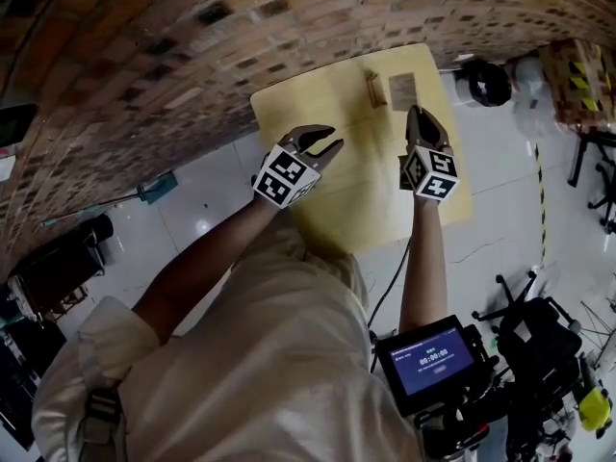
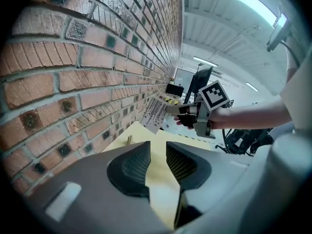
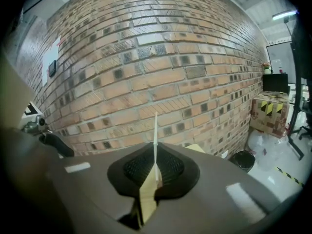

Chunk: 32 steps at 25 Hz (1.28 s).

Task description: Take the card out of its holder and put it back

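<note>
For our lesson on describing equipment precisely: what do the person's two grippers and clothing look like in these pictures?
Both the left gripper and the right gripper have grey, rounded bodies tapering to two jaws lined with black ribbed pads. Each carries a cube with black-and-white square markers. The person wears a pale cream top with short sleeves; the forearms are bare.

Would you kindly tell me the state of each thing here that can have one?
Left tool: open, empty.
Right tool: shut on the card.
Card: out of its holder, held above the table.
Holder: empty, on the table.
</note>
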Motion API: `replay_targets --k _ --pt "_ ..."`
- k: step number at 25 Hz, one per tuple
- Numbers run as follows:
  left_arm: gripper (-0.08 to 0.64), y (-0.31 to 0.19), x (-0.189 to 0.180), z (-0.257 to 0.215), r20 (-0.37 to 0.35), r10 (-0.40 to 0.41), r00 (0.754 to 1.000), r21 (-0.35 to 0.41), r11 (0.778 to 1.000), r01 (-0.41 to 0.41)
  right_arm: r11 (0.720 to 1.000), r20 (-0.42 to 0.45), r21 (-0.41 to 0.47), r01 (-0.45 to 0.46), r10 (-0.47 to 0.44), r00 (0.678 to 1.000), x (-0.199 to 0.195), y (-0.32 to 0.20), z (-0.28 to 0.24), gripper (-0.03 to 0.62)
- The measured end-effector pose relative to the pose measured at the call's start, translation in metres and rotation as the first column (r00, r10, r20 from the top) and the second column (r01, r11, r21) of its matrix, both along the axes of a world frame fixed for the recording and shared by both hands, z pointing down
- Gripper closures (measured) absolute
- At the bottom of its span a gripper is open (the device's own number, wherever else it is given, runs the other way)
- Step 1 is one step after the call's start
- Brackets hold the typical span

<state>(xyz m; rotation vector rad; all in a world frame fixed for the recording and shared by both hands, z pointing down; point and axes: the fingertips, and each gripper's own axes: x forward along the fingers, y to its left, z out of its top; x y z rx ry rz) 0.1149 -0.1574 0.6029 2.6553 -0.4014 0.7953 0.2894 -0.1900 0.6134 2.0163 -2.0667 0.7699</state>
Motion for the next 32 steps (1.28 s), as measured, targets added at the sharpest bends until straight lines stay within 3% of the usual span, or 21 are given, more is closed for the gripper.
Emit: replay_targets --k 25,32 --pt "0.442 -0.002 -0.006 -0.053 -0.043 0.012 0.999 0.079 0.997 -0.009 0.989 -0.012 0.141 -0.054 0.056 0.998 -0.001 0.051 -0.096 0.578" --pt "0.442 -0.001 -0.009 -0.074 -0.069 -0.026 0.997 0.085 0.996 0.032 0.964 0.056 0.242 -0.107 0.096 0.994 0.005 0.083 -0.15 0.578"
